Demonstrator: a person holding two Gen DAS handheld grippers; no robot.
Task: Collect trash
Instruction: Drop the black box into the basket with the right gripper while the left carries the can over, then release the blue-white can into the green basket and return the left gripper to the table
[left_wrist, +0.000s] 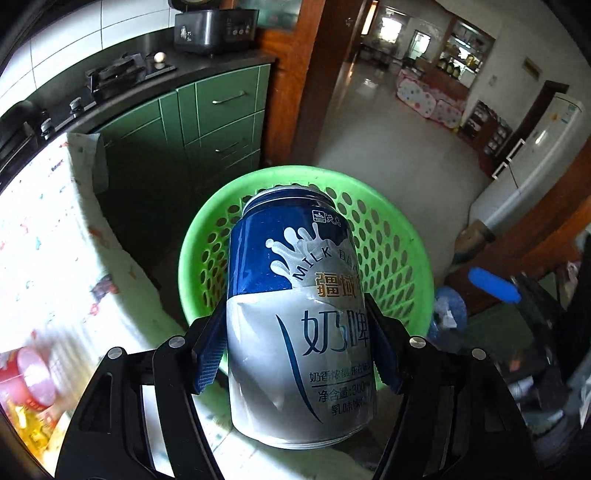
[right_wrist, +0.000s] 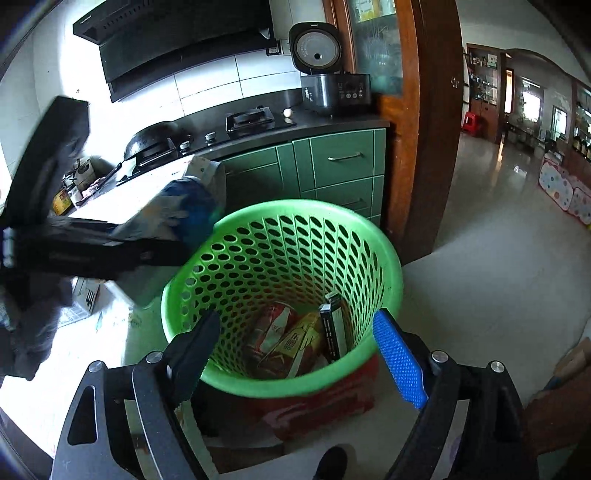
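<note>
The left gripper (left_wrist: 295, 354) is clamping the dented can (left_wrist: 295, 314) at mid-body; it is likely light, thin-walled and slippery. The right gripper (right_wrist: 301, 354) is hanging with jaws apart, empty, over the green basket (right_wrist: 384, 258).

Blue-silver can (left_wrist: 299, 325) – above green basket (left_wrist: 391, 236)

The can (left_wrist: 299, 317) has the most words on it. In the left wrist view, its blue top part shows a white milk splash with "MILK" in dark letters along the curve; the letters after that run round the side and cannot be read. Under that are the gold signs "疆域". On the silver part are big blue signs "奶啤". Lower down, small print says "净含量:300", and the rest is cut off.

In the right wrist view, a yellow carton (right_wrist: 295, 343) lies in the green basket (right_wrist: 384, 258). It has white signs, but they are too small to read.
</note>
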